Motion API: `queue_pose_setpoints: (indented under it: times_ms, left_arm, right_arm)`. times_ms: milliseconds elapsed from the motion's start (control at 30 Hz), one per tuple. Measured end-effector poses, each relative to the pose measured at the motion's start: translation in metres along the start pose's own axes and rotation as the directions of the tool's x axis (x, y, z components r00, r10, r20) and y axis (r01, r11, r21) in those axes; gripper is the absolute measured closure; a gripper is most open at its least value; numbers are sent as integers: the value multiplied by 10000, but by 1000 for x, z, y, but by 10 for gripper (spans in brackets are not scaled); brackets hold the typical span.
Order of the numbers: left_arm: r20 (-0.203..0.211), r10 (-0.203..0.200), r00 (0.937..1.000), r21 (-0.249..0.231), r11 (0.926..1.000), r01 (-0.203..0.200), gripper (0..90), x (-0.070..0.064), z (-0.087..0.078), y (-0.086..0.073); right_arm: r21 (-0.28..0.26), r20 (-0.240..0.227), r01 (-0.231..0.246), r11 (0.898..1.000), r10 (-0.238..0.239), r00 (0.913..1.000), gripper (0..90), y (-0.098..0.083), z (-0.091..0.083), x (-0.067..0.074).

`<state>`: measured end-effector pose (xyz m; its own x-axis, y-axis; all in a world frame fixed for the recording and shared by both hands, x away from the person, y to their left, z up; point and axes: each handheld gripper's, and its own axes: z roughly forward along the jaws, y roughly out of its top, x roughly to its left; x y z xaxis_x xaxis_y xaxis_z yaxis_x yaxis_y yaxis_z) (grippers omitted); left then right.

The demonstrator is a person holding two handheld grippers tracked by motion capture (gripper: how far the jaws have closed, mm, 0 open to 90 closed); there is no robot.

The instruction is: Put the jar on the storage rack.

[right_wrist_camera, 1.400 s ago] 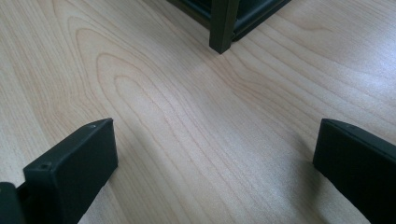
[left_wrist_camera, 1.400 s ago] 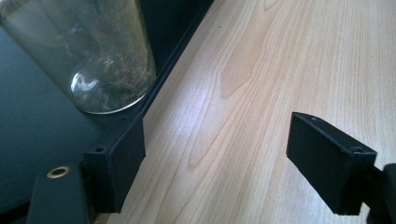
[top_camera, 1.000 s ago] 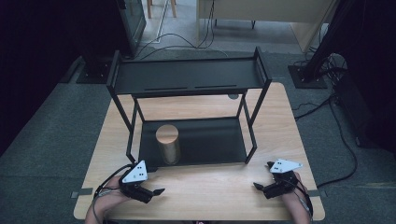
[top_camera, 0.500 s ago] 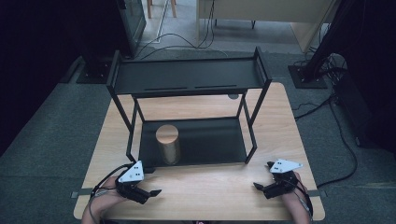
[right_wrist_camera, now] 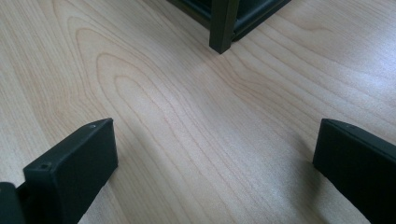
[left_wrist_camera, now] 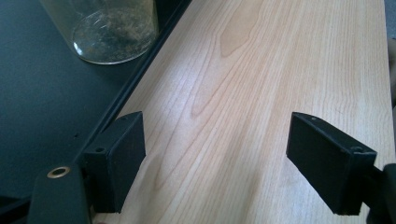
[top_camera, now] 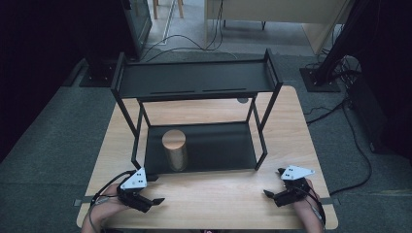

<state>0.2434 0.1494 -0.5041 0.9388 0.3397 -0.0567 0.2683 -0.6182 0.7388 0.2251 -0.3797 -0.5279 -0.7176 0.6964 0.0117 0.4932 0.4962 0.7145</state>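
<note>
Both tools are held spread and empty above the counter (top_camera: 218, 199): left tool (top_camera: 148, 200), right tool (top_camera: 271, 194). A jar (top_camera: 175, 149) is seen upright on the rack's lower shelf (top_camera: 218, 145).

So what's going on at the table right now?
A person holds a gripper in each hand low over the near edge of the wooden table. The left gripper and right gripper are both open and empty. A jar with a tan lid stands on the lower shelf of the black rack, nearer the left gripper, untouched.
</note>
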Motion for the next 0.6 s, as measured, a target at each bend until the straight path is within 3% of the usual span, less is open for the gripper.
queue_pose_setpoints:
  times_ms: [600]
  left_arm:
    - [36,-125,9999,270,9996,124,201,4,-5,-9]
  right_arm:
    - [-2,-3,8,10000,-8,10000,0,0,0,0]
